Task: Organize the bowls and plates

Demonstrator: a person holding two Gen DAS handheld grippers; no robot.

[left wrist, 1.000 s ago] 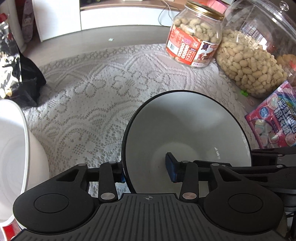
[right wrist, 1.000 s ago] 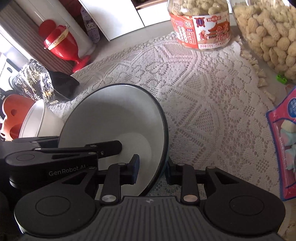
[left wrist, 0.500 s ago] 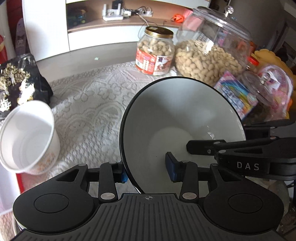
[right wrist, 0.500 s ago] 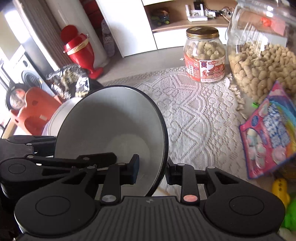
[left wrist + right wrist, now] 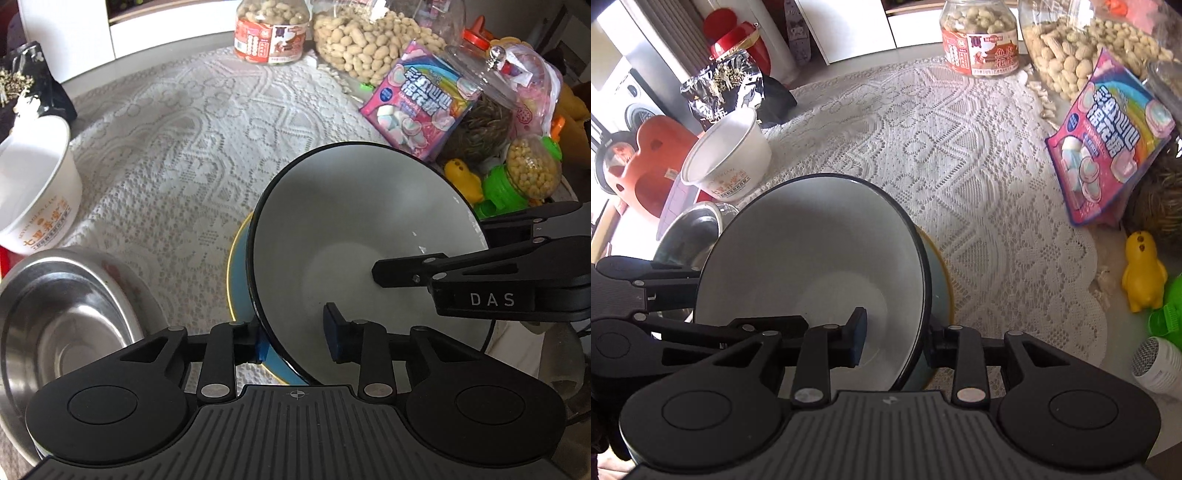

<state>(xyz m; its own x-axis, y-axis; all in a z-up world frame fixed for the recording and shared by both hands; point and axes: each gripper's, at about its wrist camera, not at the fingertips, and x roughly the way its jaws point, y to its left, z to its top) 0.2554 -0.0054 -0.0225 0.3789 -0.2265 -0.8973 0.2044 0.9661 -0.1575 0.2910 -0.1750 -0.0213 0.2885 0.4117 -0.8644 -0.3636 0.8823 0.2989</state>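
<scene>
Left wrist view: the left gripper (image 5: 295, 338) straddles the near-left rim of the white bowl (image 5: 354, 236). Its jaws are closing; the outer pad touches the bowl's outside, while the inner pad stands clear of the wall, so the hold is loose. The right gripper (image 5: 376, 275) reaches in from the bowl's right, one finger inside. The bowl hangs tilted over a blue bowl (image 5: 240, 280), whose yellow-edged rim peeks out at its left. A steel bowl (image 5: 62, 325) lies left of the white bowl, a paper cup (image 5: 37, 192) further left and beyond. Right of the bowl are a candy bag (image 5: 417, 107) and a green toy (image 5: 517, 184).

Right wrist view: the right gripper (image 5: 897, 338) spans the bowl's (image 5: 812, 258) near-right rim, jaws opening slightly, inner pad a little off the wall; whether it presses I cannot tell. The left gripper (image 5: 694, 291) holds on at the bowl's left edge. The blue bowl (image 5: 940, 288) shows just right of the white one.

The step looks like nesting the white bowl into the blue one. Next calls for levelling it, lowering it centred, then freeing both grippers.

Only the left view shows the steel bowl's inside; only the right shows a yellow duck (image 5: 1143, 273) fully and a foil bag (image 5: 724, 88) behind the cup (image 5: 727, 158).
</scene>
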